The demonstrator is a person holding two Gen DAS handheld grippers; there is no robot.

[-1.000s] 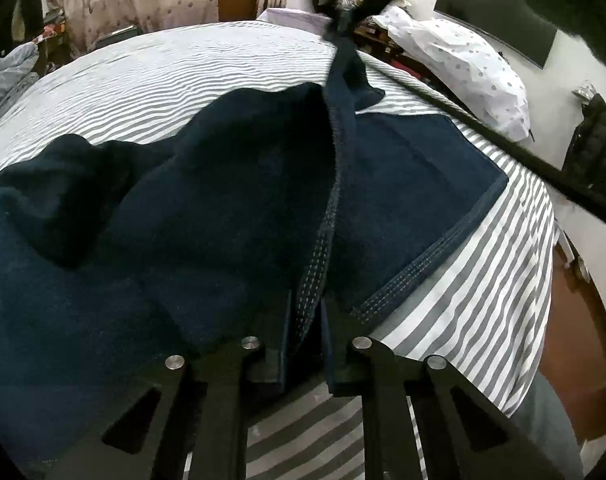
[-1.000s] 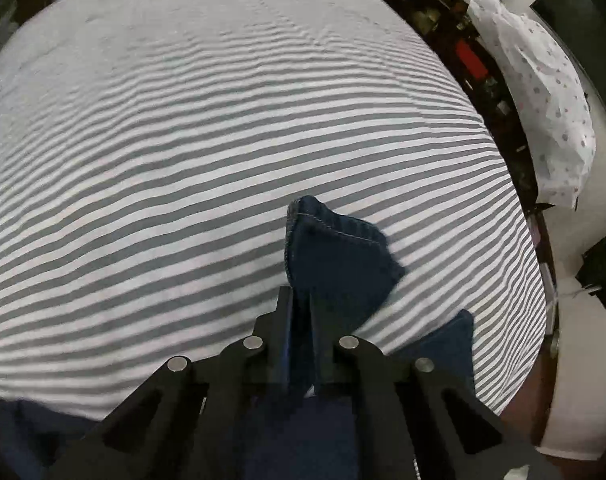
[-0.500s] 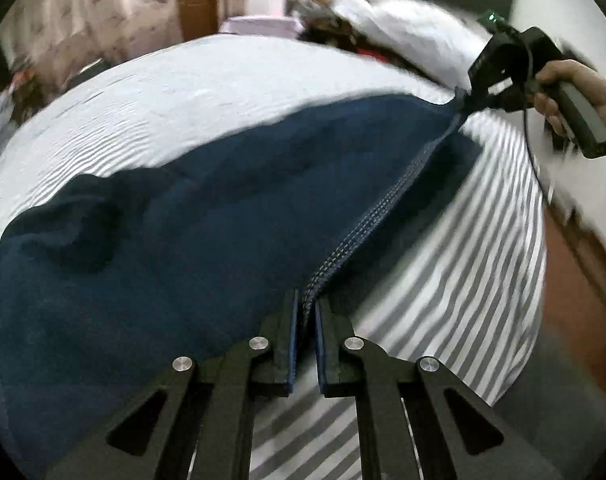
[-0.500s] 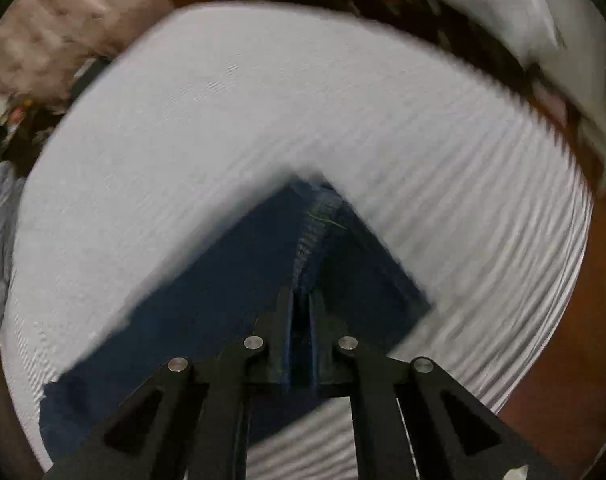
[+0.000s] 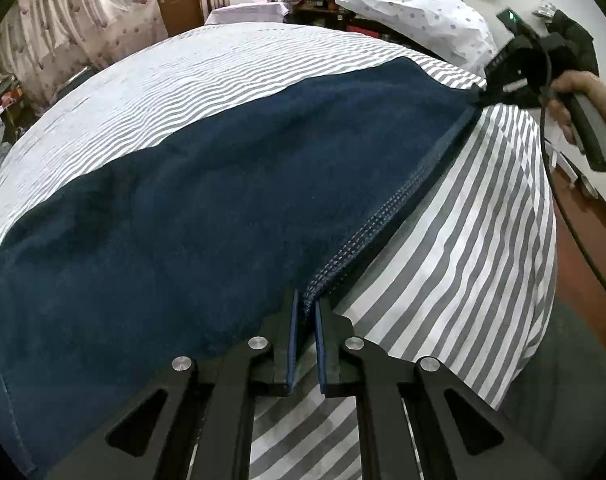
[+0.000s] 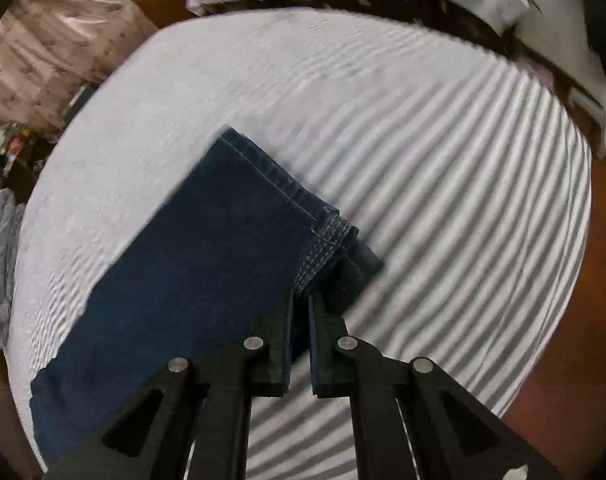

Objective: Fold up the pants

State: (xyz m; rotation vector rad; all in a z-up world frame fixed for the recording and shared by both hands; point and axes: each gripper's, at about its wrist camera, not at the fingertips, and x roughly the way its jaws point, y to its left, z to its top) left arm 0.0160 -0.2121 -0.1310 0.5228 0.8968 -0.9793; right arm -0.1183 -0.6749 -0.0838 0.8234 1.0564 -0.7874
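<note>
We see the pants point(image 5: 207, 216): dark navy denim, with pale contrast stitching along the side seam and at the hem. They lie spread long and mostly flat across the striped bed cover, the cloth smooth apart from a few soft creases. In the left wrist view the stitched seam edge runs straight and taut from near centre toward the far right, lifted slightly off the cover. In the right wrist view one leg end shows, its hem point(image 6: 275, 178) squared off toward the far side, a second darker layer peeking out at the right corner beneath it.
</note>
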